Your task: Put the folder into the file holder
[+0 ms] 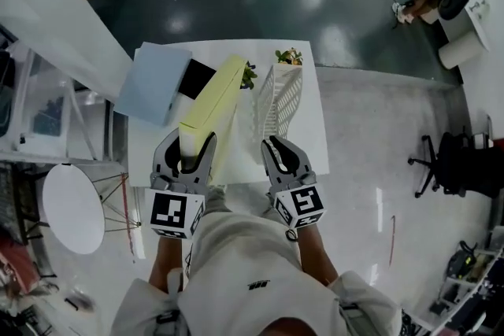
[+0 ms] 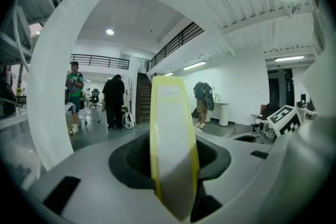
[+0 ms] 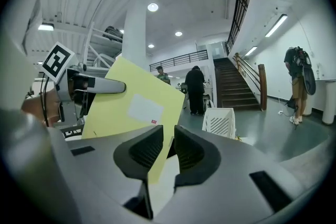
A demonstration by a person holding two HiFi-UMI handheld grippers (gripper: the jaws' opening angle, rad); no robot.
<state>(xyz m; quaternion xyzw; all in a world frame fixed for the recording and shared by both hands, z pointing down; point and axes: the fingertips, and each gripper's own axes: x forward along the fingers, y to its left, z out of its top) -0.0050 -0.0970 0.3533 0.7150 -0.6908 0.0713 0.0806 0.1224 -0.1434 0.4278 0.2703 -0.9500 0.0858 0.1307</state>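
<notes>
A yellow folder [image 1: 213, 102] is lifted off the white table [image 1: 311, 130], tilted up and away from me. My left gripper [image 1: 189, 141] is shut on its near end; in the left gripper view the folder's spine [image 2: 170, 155] stands upright between the pads. My right gripper [image 1: 277, 147] is shut with nothing in it, held just right of the folder and apart from it. In the right gripper view the folder's yellow face [image 3: 131, 107] fills the left behind the jaws. The white slotted file holder [image 1: 279, 98] stands on the table beyond the right gripper, also visible as the file holder [image 3: 219, 122].
A light blue box [image 1: 153, 83] and a black item [image 1: 197, 77] lie at the table's left rear. A small plant [image 1: 288, 56] sits behind the holder. A round white table [image 1: 72, 208] stands left of me and an office chair [image 1: 441, 169] to the right. People [image 2: 114, 99] stand far off.
</notes>
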